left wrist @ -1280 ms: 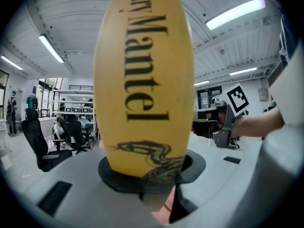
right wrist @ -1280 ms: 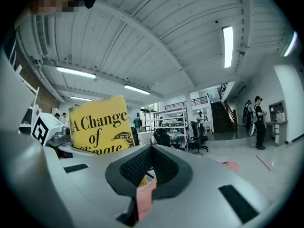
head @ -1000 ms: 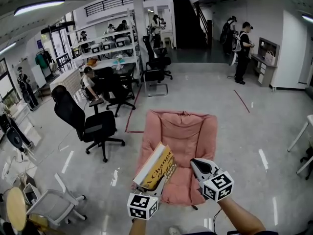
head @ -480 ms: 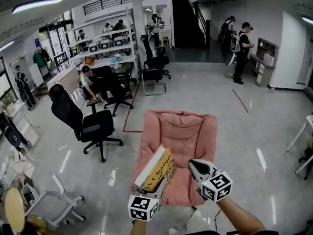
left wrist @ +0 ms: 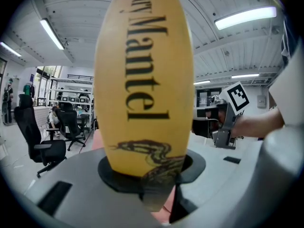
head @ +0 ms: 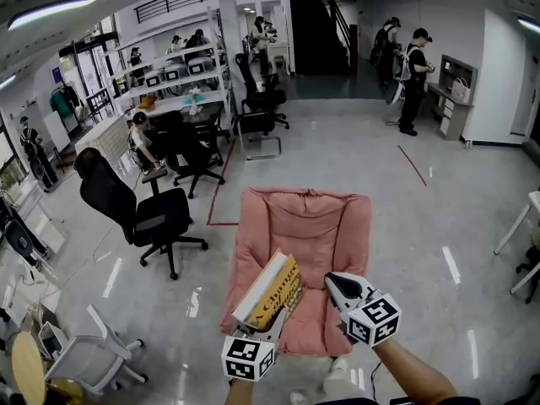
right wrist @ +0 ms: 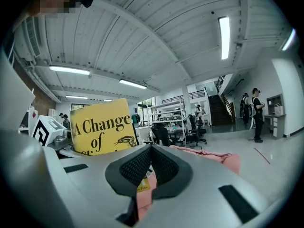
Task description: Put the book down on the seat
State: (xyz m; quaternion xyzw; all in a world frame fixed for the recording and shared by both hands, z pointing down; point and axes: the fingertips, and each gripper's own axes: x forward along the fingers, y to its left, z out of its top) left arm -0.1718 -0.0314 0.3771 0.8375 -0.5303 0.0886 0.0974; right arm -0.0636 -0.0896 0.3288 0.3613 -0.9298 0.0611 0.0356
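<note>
A yellow book (head: 272,290) with black lettering stands tilted over the front left of the pink cushioned seat (head: 314,226), held above it. My left gripper (head: 277,315) is shut on the book's lower end; in the left gripper view the book's spine (left wrist: 145,80) fills the middle and rises from between the jaws. My right gripper (head: 338,285) hovers just right of the book over the seat's front, shut and holding nothing. In the right gripper view the book's cover (right wrist: 100,127) shows at the left and the seat (right wrist: 213,156) lies ahead.
A black office chair (head: 139,213) stands left of the seat, and a white chair (head: 93,357) at the lower left. Desks with seated people fill the back left. Two people (head: 412,66) stand at the back right. A white table leg (head: 513,226) shows at the right edge.
The view has drawn a little closer to the pink seat. Both grippers and the book keep the same places in it.
</note>
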